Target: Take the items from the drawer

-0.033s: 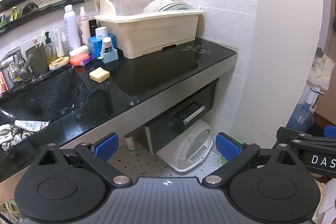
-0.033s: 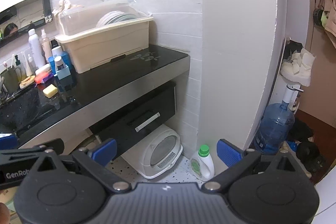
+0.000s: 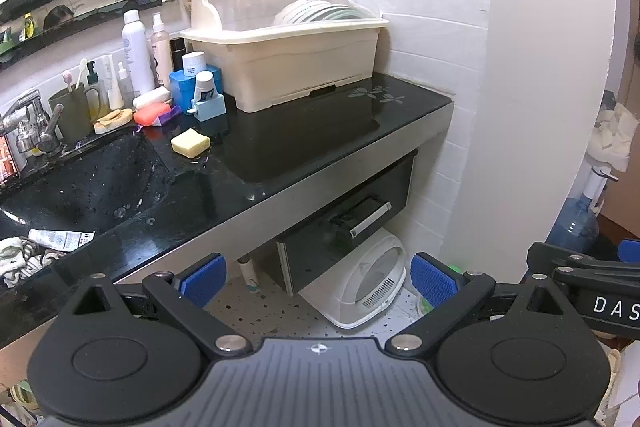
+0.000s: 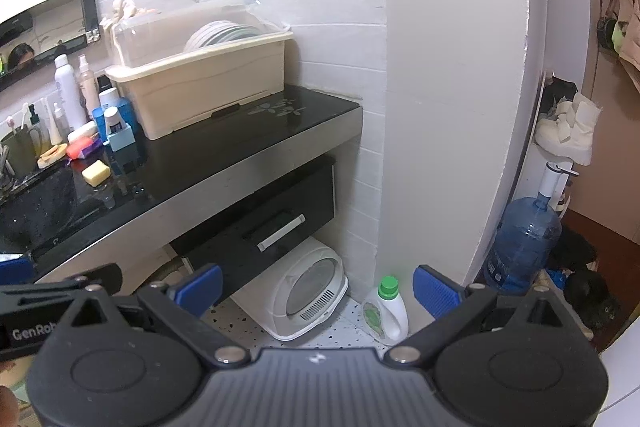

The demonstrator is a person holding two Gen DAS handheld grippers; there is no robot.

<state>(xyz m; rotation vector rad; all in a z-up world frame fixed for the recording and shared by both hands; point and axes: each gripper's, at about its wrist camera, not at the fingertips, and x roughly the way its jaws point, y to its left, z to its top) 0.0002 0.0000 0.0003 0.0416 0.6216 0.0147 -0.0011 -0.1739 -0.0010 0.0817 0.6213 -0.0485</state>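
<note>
Drawer: hanging under bench right end, looking slightly pulled out; contents not showing.
Handle: facing out, free to grab.
Left hand-held gripper: jaws spread wide, holding nothing, well back from drawer.
Right hand-held gripper: likewise spread, empty, prob. readying for approach.
Room: litter box sitting right below drawer, wall closing in at right; approaching from front looks clear.

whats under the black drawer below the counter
Under the black drawer a white domed appliance sits on the speckled floor, its round front facing out. The drawer hides its back part, and the drawer's own contents cannot be seen.
</note>
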